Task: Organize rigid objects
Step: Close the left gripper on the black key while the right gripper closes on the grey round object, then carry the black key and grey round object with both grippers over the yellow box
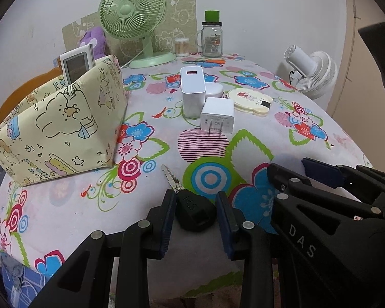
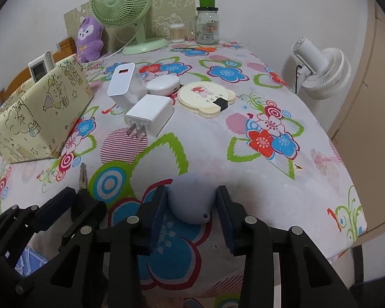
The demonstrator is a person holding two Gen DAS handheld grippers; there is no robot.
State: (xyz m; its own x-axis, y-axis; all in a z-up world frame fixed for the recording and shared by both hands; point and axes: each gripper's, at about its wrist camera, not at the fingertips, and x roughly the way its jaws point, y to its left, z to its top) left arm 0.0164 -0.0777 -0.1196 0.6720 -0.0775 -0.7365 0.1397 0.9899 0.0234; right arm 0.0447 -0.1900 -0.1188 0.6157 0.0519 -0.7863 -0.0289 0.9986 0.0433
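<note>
Table [image 1: 320, 118]: six loose items are seen spread mid-surface and near edge.
Box [image 1: 64, 128]: at left edge; only remote [image 1: 77, 64] is stowed, so most sorting is judged undone.
Left gripper [image 1: 195, 220]: wide, key [image 1: 190, 205] bracketed, untouched.
Right gripper [image 2: 191, 205]: wide around case [image 2: 190, 200], shown clearly only here.

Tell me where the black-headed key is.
The black-headed key lies on the floral tablecloth at the table's near edge, between the left gripper's open fingers, its blade pointing toward the yellow cartoon-print box.
</note>
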